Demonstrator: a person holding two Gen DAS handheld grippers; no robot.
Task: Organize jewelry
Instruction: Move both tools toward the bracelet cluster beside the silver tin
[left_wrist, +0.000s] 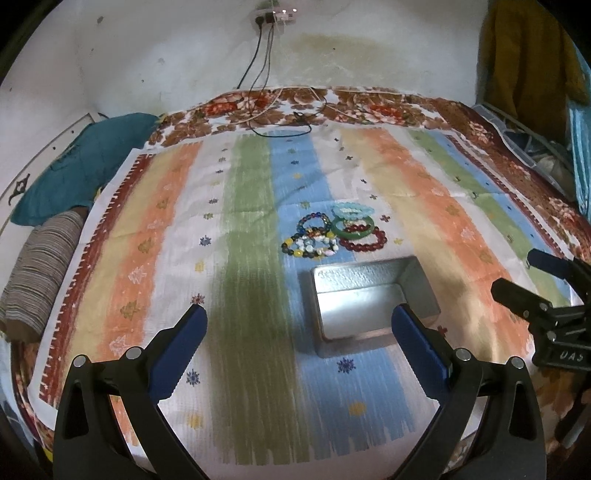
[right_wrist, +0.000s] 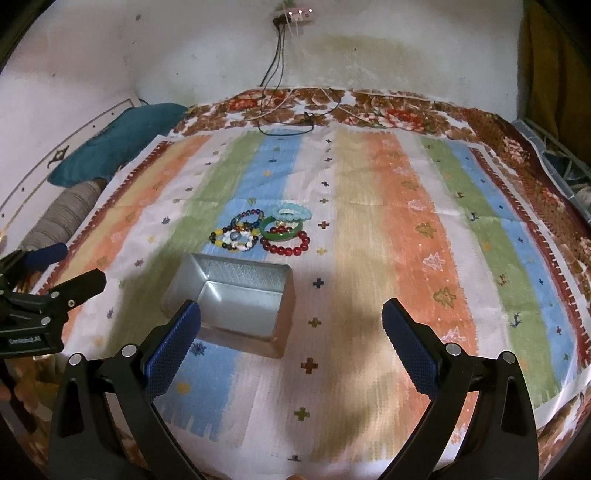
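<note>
Okay, both of your grippers are spread wide and hold nothing: left gripper (left_wrist: 299, 325) and right gripper (right_wrist: 291, 321) hover low over the striped cloth (left_wrist: 177, 206), near edge, well short of the jewelry.

The bracelets (left_wrist: 334, 234) sit in one tight cluster at 12 o'clock from the open metal tin (left_wrist: 369, 295), just beyond its far rim, not in it. The tin looks empty (bare floor visible in both views). My read: the pile is staged next to the tin so each piece is a short carry.

Pieces, as far as the right wrist view resolves:
- dark red bead bracelet (right_wrist: 286, 245), glossy round beads, at 4 o'clock in the cluster, nearest the tin
- green bangle (right_wrist: 280, 230), smooth rigid ring, partly overlapped by others
- pale blue bead bracelet (right_wrist: 291, 214), translucent, far side
- mixed-colour bead bracelets (right_wrist: 236, 230), on the 9 o'clock side, overlapping

The tin is thin sheet metal, rectangular, with rounded corners and shiny walls. The cloth is soft and may bunch under a finger.

Nothing is sorted yet. The red one looks like the easiest first pick, since its outer edge is free. Beads roll, so pinch across the strand.
</note>
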